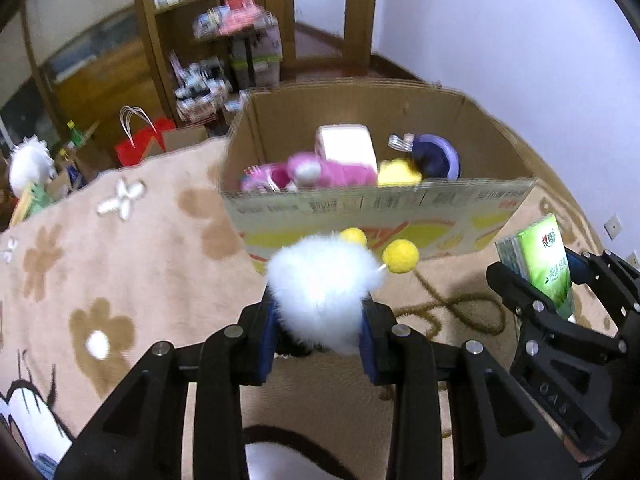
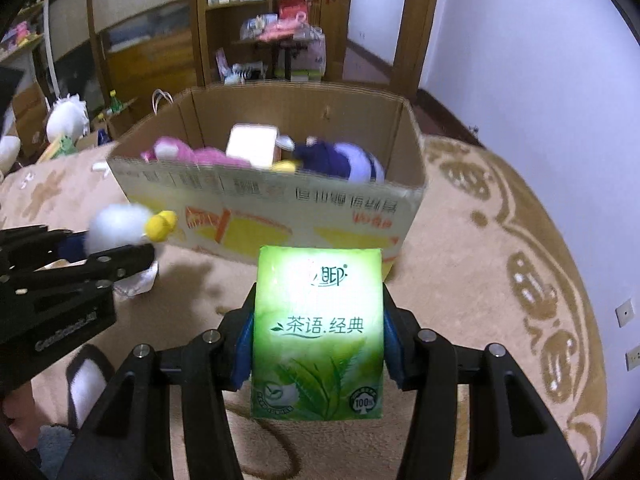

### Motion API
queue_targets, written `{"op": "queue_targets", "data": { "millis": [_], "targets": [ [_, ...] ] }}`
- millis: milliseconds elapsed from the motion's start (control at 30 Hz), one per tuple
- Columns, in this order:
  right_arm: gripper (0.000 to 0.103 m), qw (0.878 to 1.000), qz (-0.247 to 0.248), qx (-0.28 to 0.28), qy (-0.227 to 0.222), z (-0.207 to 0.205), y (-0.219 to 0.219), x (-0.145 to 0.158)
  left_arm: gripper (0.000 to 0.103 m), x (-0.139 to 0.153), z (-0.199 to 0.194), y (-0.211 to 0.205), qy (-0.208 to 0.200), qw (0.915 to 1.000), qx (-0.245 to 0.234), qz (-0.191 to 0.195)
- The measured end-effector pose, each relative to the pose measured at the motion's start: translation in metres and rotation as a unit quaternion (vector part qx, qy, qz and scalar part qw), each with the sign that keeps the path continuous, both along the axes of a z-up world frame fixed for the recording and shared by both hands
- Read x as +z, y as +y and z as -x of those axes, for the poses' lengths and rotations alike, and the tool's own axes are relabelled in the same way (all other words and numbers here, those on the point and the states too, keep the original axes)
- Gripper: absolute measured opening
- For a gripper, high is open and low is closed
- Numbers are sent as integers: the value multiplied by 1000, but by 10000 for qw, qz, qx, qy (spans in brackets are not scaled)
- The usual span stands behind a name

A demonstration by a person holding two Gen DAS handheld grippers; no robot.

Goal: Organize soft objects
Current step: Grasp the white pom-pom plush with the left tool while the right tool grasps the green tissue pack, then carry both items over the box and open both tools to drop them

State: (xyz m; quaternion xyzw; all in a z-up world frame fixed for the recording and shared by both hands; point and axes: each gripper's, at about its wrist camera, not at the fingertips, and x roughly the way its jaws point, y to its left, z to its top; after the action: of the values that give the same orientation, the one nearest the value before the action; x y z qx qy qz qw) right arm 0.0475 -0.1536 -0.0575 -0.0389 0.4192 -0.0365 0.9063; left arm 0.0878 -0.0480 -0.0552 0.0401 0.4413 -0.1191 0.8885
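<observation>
My left gripper (image 1: pixel 320 332) is shut on a white fluffy toy (image 1: pixel 324 284) with two yellow pom-poms (image 1: pixel 400 256), held above the carpet just before the cardboard box (image 1: pixel 360 212). My right gripper (image 2: pixel 318 344) is shut on a green tissue pack (image 2: pixel 318 328), upright, also in front of the box (image 2: pixel 280 208). The box holds a pink plush (image 1: pixel 328 172), a white pack (image 1: pixel 346 146), a yellow item (image 1: pixel 398 174) and a navy-purple plush (image 1: pixel 436 156). Each gripper shows in the other's view: the right one (image 1: pixel 548 280) and the left one (image 2: pixel 120 240).
The box stands on a beige patterned carpet (image 2: pixel 500 280). A white plush (image 2: pixel 66 116) lies at far left. A red bag (image 1: pixel 140 144) and cluttered wooden shelves (image 1: pixel 208 40) are behind the box. The white wall (image 2: pixel 540 60) is on the right.
</observation>
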Motion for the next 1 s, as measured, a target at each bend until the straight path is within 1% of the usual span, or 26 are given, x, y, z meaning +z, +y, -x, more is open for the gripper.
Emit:
{"op": "queue_targets", "data": {
  "millis": [33,100,167,233,333,433,500,700,833,1000],
  "targets": [
    [55,10000,-3,8,-66,1,0,5,32,9,7,2,-126,9999,27,34],
    [55,9997,-20,29,-232,4,-4,16,32,18,6,7,-300,9995,64,51],
    [55,9994,-28,43,-341,5,-5,23,32,31,16,9,-562,9984,106,17],
    [55,9989,-23,73,-455,3,-9,30,32,38,16,8,-745,9971,145,-10],
    [55,9979,-32,107,-632,5,-10,41,32,43,16,14,-966,9952,174,60],
    [55,9967,-35,105,-809,5,-12,51,33,52,17,16,-1292,9914,190,82],
    [55,9957,-66,86,-923,5,-14,58,33,58,18,16,-1440,9894,171,97],
    [55,9909,-240,37,-1323,4,-20,72,33,71,15,15,-1758,9843,87,161],
    [55,9879,-364,33,-1507,2,-25,79,33,77,5,13,-1853,9824,28,220],
    [55,9852,-493,28,-1641,-6,-28,84,33,82,-11,5,-2063,9783,-52,195]
  ]
}}
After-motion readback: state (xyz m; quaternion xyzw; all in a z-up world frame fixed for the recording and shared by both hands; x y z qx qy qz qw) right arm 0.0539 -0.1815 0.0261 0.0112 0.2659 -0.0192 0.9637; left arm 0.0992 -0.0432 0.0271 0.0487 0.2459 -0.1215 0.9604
